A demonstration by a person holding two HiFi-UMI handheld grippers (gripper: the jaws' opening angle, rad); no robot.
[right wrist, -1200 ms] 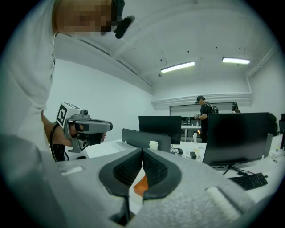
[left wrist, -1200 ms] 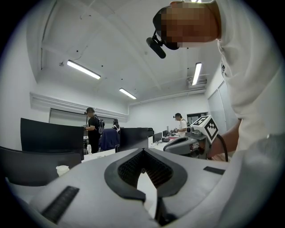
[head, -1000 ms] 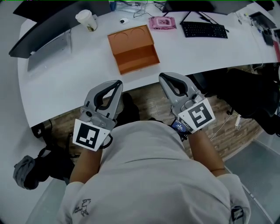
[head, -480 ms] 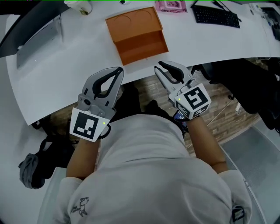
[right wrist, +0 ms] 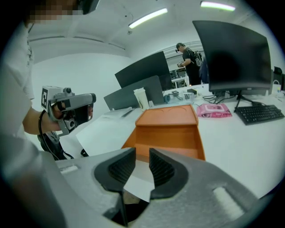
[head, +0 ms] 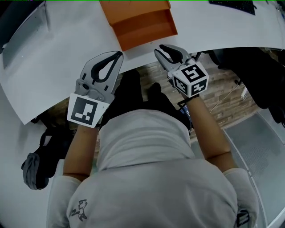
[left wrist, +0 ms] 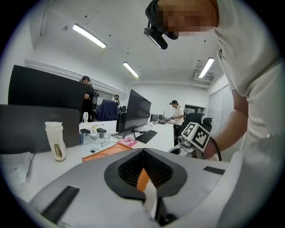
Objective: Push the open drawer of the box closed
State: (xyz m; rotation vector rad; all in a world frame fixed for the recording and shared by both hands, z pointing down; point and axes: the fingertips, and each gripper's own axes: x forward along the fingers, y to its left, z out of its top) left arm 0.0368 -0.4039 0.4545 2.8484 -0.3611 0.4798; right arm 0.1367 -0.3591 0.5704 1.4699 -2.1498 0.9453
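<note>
The orange box [head: 133, 6] stands on the white desk [head: 67, 58], its open drawer [head: 149, 27] pulled out toward me. In the right gripper view the drawer [right wrist: 167, 141] lies straight ahead of my right gripper [right wrist: 142, 153], a little beyond its tips. Its jaws have just been opening and stand apart with nothing between them. In the head view the right gripper [head: 163, 49] hovers at the desk's front edge, just below the drawer. My left gripper [head: 118, 55] is at that edge to the drawer's left, shut and empty. The left gripper view shows the box [left wrist: 107, 151] past the left gripper [left wrist: 143, 152].
On the desk behind the box are a paper cup [left wrist: 55, 140], a pink pack [right wrist: 214, 110], a keyboard [right wrist: 259, 113] and monitors [right wrist: 231, 58]. People stand in the background. A dark bag [head: 35, 169] lies on the floor at left.
Both grippers have moved forward to the desk's front edge, nearer the drawer. The right gripper's jaws have gone from shut to open. The head view has tipped further down.
</note>
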